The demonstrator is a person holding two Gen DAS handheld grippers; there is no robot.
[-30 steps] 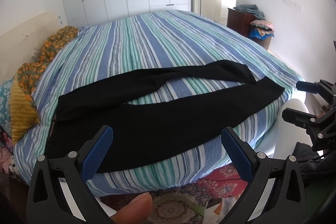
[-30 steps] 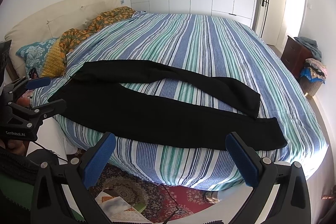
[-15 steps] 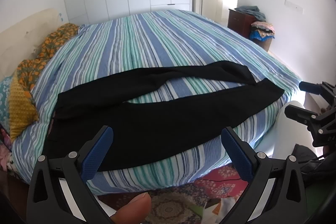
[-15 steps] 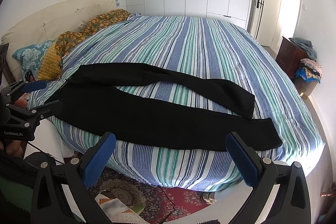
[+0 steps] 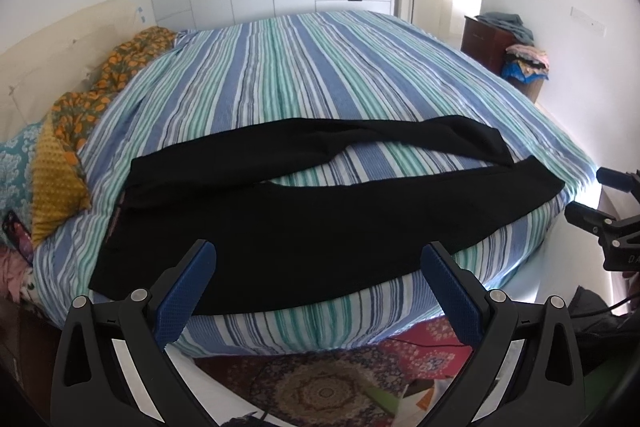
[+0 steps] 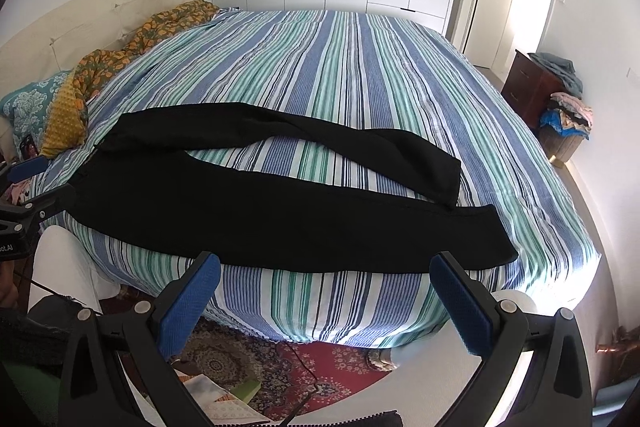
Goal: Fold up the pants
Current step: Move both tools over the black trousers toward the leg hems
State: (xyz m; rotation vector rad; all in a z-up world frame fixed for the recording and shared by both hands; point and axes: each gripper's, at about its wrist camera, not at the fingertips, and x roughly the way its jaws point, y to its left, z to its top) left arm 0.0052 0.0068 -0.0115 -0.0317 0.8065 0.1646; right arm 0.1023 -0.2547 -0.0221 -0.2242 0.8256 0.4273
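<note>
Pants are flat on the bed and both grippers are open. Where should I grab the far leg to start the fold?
Probably at the cuff of the far leg, where its end lies flat and exposed on the striped bedspread. Bring the right gripper in low from the foot end, fingers straddling the hem. The black pants lie spread in a V, so that leg can swing over the near one.
</note>
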